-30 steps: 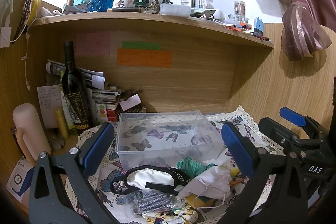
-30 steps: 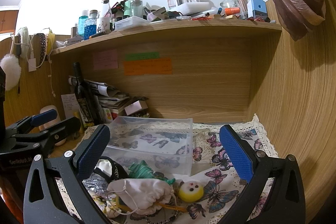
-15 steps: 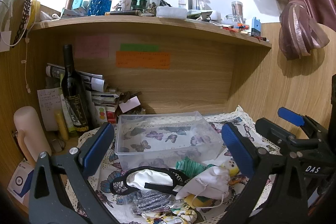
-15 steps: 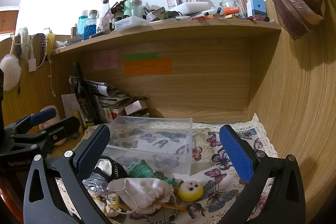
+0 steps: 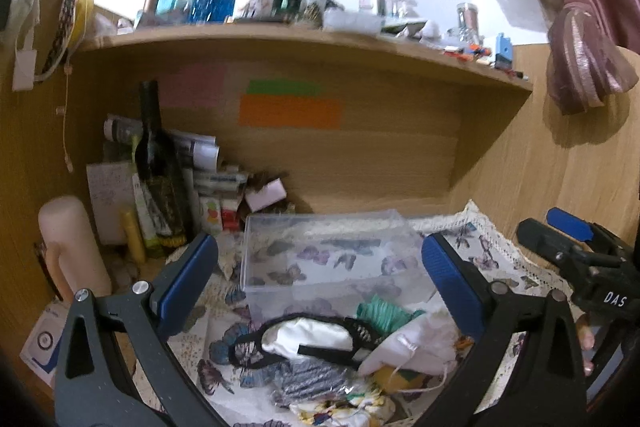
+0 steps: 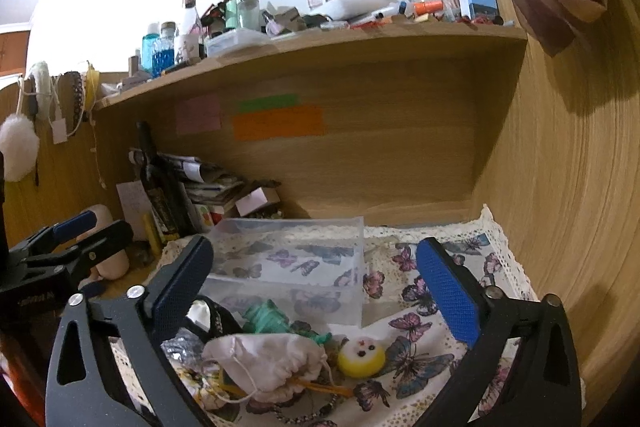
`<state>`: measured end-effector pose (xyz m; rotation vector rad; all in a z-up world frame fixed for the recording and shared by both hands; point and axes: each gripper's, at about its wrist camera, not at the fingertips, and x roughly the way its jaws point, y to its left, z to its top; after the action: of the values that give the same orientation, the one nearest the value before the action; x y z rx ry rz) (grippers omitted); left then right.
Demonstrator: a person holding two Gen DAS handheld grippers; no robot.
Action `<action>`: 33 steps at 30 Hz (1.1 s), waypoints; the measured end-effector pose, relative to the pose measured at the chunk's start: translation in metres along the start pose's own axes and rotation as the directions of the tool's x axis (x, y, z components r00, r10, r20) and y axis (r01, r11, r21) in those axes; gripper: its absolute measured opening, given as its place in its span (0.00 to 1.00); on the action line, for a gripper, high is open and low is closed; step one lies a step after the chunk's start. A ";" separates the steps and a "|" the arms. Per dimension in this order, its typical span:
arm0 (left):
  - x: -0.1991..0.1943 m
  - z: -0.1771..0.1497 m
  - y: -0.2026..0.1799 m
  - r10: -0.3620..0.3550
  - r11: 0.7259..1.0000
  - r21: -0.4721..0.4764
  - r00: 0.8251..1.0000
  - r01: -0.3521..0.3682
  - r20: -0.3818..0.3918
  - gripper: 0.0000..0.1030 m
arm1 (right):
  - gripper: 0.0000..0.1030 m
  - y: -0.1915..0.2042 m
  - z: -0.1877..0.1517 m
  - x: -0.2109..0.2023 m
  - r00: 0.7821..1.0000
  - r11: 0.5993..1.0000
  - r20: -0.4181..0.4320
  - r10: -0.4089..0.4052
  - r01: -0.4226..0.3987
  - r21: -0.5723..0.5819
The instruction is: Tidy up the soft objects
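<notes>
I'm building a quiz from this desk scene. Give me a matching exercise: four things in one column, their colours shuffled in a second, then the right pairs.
Things:
1. drawstring pouch
2. round plush face
3. bundle of cord
4. wine bottle

Colours:
A. yellow rim, pale middle
B. dark, almost black
C. off-white
D. teal green

Pairs: 1-C, 2-A, 3-D, 4-B

The first three lie on the butterfly cloth in front of the clear plastic box; the bottle stands upright to the left of the box, by the stacked papers.
</notes>
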<state>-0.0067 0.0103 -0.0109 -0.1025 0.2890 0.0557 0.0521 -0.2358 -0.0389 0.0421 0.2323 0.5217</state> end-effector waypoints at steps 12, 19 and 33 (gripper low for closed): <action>0.029 -0.047 0.026 0.033 0.999 -0.030 0.976 -0.040 -0.213 0.77 | 0.84 0.009 -0.039 0.029 0.980 0.997 -0.184 0.081 -0.082 0.005; 0.051 -0.068 0.026 -0.003 1.000 -0.021 0.949 -0.004 -0.316 0.59 | 0.84 0.017 -0.064 0.053 0.944 0.991 -0.302 0.135 -0.135 0.021; 0.113 -0.069 0.051 -0.001 1.000 0.020 0.900 0.010 -0.437 0.54 | 0.54 0.008 -0.080 0.086 0.901 0.992 -0.417 0.122 -0.119 0.032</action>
<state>0.0788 0.0579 -0.1144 -0.0937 0.7404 0.0232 0.1023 -0.1872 -0.1342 -0.0516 0.6557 0.6517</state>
